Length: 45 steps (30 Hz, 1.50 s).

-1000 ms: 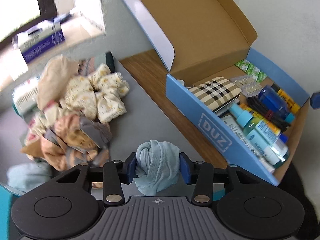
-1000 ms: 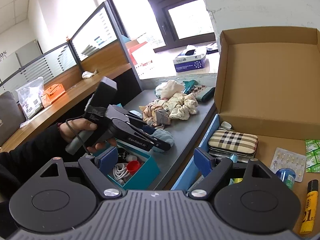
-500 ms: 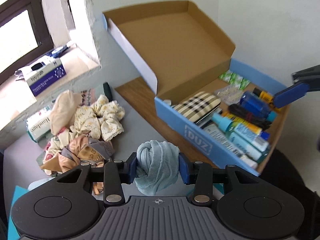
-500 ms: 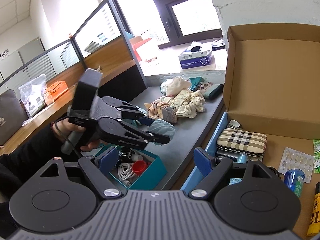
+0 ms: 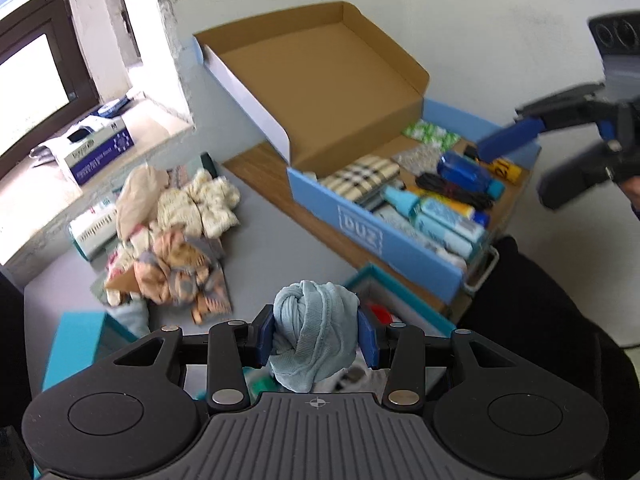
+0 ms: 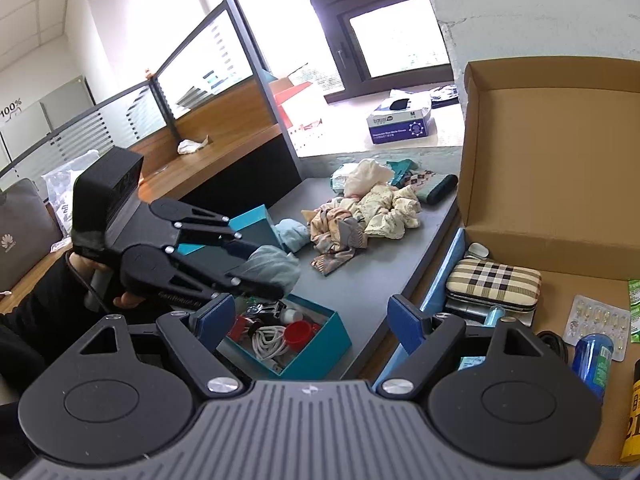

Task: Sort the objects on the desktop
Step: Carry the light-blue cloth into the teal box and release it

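Observation:
My left gripper is shut on a knotted light-blue cloth bundle, held in the air over a teal box of cables and a red cap. From the right wrist view the same bundle shows between the left gripper's fingers. A heap of patterned fabric scrunchies lies on the grey desk. My right gripper stands open and empty above the gap between the teal box and the blue cardboard box.
The blue cardboard box holds a plaid case, bottles, pill blisters and a black cable; its lid stands up. A second teal box sits at the left. A glove box rests on the windowsill.
My left gripper has lifted and pulled back with the blue bundle, now over the teal box. The right gripper has shifted slightly, still open.

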### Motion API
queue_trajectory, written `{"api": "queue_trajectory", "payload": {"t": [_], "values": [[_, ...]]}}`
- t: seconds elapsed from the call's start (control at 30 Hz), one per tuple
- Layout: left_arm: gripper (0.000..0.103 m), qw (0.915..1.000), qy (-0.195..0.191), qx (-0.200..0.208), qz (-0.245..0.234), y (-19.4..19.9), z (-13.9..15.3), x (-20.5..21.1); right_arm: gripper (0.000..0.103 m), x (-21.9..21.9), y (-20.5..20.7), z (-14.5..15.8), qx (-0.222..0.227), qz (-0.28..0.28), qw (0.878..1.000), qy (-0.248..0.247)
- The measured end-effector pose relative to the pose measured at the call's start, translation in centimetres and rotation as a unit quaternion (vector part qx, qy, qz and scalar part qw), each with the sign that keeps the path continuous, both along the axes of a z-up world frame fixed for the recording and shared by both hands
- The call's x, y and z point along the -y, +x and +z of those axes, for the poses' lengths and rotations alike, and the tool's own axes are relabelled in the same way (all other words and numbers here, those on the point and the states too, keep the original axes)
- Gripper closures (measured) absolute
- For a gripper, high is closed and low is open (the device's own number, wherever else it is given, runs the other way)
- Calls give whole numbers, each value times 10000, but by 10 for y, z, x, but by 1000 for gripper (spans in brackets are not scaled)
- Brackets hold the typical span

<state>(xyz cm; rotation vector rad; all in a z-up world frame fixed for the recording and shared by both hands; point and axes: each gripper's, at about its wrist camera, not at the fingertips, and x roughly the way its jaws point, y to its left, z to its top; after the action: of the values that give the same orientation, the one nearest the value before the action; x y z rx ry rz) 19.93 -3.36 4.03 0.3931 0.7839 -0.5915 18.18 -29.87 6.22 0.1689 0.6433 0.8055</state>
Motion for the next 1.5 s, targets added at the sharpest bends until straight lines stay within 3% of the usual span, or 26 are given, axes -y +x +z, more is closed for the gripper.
{"api": "queue_trajectory", "payload": {"t": [0.33,0.57,0.77,0.97,1.03,1.23,1.37,1.43,1.5], "values": [[57,9984,192,-512,-149,-8,-17,-3,15,-3,0,-4,-66,89,9999,39],[57,9967,457,-605,-305,-4,-26,1,15,-6,2,-10,-167,145,9997,65],[56,9971,370,-615,-246,-2,-25,-3,15,-10,3,-14,-223,200,9995,62],[47,9977,326,-562,-204,-1,-22,-8,15,-18,6,-14,-222,278,9994,25],[36,9979,312,-544,-190,-1,-20,-9,15,-22,6,-14,-212,315,9993,23],[18,9980,-25,-582,-264,-2,-8,-14,15,-27,7,-14,-198,326,9993,14],[22,9985,-209,-338,-366,-14,0,-16,21,-28,10,-16,-192,249,9995,-35],[39,9965,-445,-461,-538,-17,2,-15,26,-28,11,-16,-188,210,9996,-60],[42,9952,-498,-541,-648,-18,0,-12,28,-27,12,-18,-234,228,9994,-61]]}}
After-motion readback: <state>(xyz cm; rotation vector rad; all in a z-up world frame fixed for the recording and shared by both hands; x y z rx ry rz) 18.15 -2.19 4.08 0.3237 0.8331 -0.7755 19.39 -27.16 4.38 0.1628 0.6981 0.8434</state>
